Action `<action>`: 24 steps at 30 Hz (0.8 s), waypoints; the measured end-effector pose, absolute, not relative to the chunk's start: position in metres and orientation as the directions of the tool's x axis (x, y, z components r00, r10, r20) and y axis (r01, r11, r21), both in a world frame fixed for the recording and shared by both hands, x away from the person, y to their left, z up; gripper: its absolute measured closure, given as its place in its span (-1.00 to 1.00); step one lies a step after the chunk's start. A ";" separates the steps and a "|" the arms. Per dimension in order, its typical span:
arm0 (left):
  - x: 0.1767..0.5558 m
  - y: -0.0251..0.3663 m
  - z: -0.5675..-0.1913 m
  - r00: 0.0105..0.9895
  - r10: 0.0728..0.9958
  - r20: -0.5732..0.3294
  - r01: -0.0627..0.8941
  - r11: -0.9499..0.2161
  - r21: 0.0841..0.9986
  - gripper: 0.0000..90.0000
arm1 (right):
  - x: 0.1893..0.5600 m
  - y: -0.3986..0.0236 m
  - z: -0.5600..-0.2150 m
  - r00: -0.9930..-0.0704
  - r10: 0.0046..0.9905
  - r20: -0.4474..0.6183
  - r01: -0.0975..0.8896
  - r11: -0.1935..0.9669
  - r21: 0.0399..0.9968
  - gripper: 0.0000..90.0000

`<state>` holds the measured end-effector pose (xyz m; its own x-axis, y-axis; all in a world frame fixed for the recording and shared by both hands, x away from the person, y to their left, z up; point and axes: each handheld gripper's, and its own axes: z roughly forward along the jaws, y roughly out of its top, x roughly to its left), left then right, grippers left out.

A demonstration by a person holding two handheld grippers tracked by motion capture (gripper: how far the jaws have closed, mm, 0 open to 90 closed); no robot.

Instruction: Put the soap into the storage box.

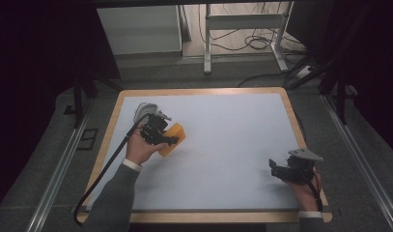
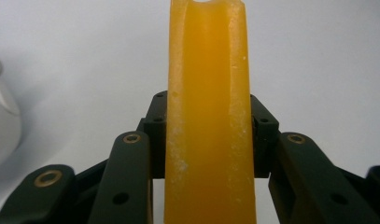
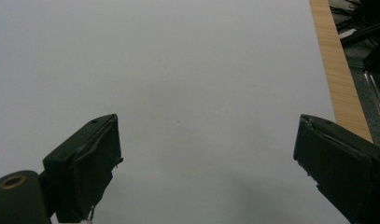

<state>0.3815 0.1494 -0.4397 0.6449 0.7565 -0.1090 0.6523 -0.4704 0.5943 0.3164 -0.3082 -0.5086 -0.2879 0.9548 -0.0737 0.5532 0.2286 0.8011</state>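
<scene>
At centre left of the high view, the left gripper (image 1: 166,139) clamps an orange block (image 1: 172,138) just above the white table top (image 1: 232,145). In the left gripper view the block (image 2: 208,116) stands gripped between both jaws, its top and bottom cut off. A pale object (image 1: 145,112), perhaps glassy, sits half hidden behind the hand. At lower right, the right gripper (image 3: 206,172) gapes wide, holding nothing.

The block (image 2: 208,116) at the centre of the frame is a deep amber orange, flecked with pale whitish specks along its edges. The fingers (image 2: 131,172) are matt black (with small brass-coloured rivets). The tabletop (image 1: 232,140) is plain pale grey, rimmed in light wood.
</scene>
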 end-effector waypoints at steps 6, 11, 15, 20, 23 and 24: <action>0.387 0.159 -0.434 0.628 0.768 -0.122 0.663 -0.446 0.601 0.36 | 0.317 -0.309 -0.509 -0.287 0.955 -0.072 0.557 0.228 0.798 -0.83; 0.390 0.163 -0.431 0.621 0.775 -0.117 0.666 -0.442 0.601 0.36 | 0.317 -0.309 -0.509 -0.287 0.955 -0.073 0.558 0.229 0.798 -0.83; 0.393 0.165 -0.428 0.615 0.780 -0.117 0.670 -0.439 0.598 0.36 | 0.317 -0.309 -0.510 -0.289 0.955 -0.072 0.558 0.229 0.798 -0.83; 0.397 0.171 -0.425 0.597 0.793 -0.122 0.680 -0.419 0.602 0.36 | 0.317 -0.309 -0.510 -0.288 0.955 -0.072 0.561 0.229 0.795 -0.83; 0.400 0.174 -0.425 0.588 0.799 -0.126 0.685 -0.409 0.603 0.36 | 0.317 -0.310 -0.510 -0.287 0.955 -0.074 0.561 0.230 0.795 -0.83; 0.401 0.175 -0.425 0.586 0.800 -0.128 0.688 -0.407 0.601 0.36 | 0.317 -0.310 -0.510 -0.287 0.955 -0.074 0.562 0.231 0.794 -0.83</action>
<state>0.4005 0.1748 -0.4249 0.5857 0.8004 -0.1276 0.6877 -0.4075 0.6009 0.3174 -0.3095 -0.5102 -0.2871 0.9550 -0.0741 0.5619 0.2305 0.7944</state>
